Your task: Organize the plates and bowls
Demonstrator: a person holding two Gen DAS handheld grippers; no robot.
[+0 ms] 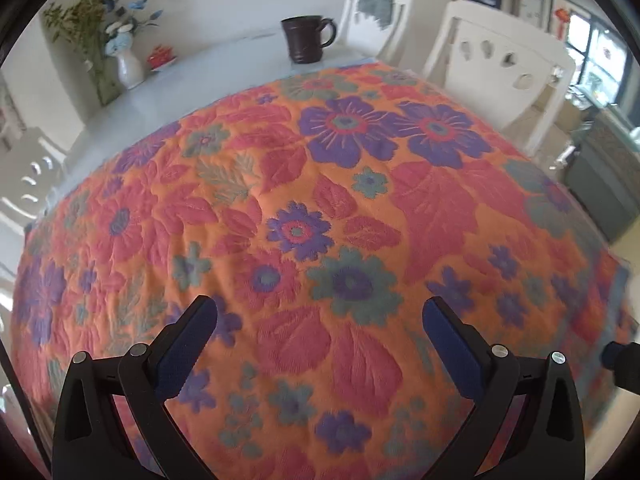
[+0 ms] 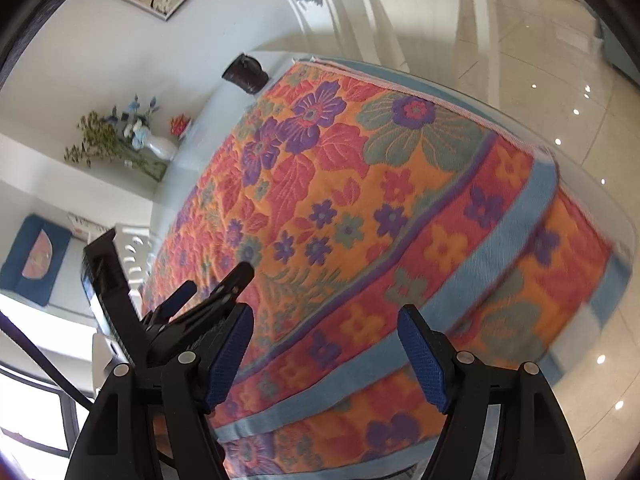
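No plate or bowl shows in either view. My left gripper [image 1: 320, 312] hangs open over the floral tablecloth [image 1: 328, 208], jaws wide apart with only cloth between its blue pads [image 1: 448, 340]. My right gripper [image 2: 326, 320] is open too, tilted over the table's corner where the cloth [image 2: 320, 184] drapes down, and nothing sits between its pads. The right wrist view also catches the left gripper [image 2: 212, 280] low on the left, above the cloth.
A dark mug [image 1: 306, 38] stands on the bare table strip beyond the cloth. A white vase with flowers [image 1: 128, 66] and a small red object [image 1: 162, 56] sit at the far left. White chairs [image 1: 500, 64] flank the table. Glossy floor tiles [image 2: 560, 120] lie below.
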